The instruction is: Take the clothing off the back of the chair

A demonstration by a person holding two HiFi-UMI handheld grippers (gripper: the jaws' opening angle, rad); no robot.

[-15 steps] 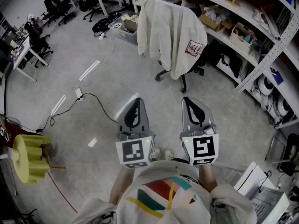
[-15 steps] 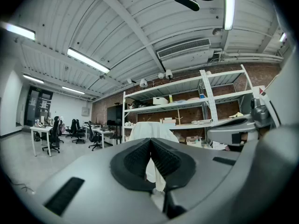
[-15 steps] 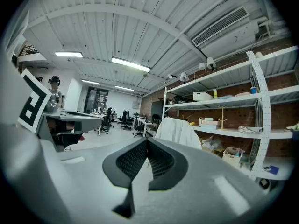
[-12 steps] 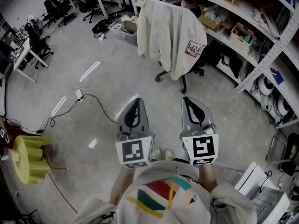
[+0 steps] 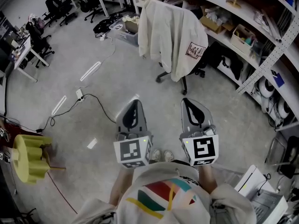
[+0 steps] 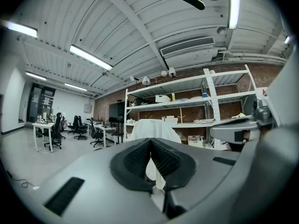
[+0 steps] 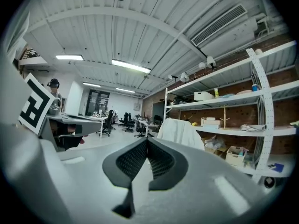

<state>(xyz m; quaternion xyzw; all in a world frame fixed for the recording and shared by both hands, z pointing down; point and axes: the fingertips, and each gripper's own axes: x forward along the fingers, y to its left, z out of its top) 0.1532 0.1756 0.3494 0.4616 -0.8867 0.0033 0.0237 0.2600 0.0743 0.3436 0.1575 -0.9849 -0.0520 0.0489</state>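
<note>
A cream-white jacket [image 5: 170, 36] with a small patch on its side hangs over the back of an office chair [image 5: 183, 80] in front of the shelving. It also shows ahead as the jacket [image 6: 154, 129] in the left gripper view and the jacket [image 7: 181, 133] in the right gripper view. My left gripper [image 5: 134, 105] and right gripper [image 5: 189, 103] are held level side by side, well short of the chair. Both are shut with nothing between the jaws.
Long shelving [image 5: 243, 27] with boxes runs behind and right of the chair. A cable and power strip [image 5: 78, 94] lie on the grey floor at left. A yellow object [image 5: 29, 158] stands at the far left. Desks and black chairs [image 5: 56, 6] fill the back left.
The view has shifted very slightly; the left gripper's marker cube sits a touch lower and to the left. Otherwise nothing has changed.
</note>
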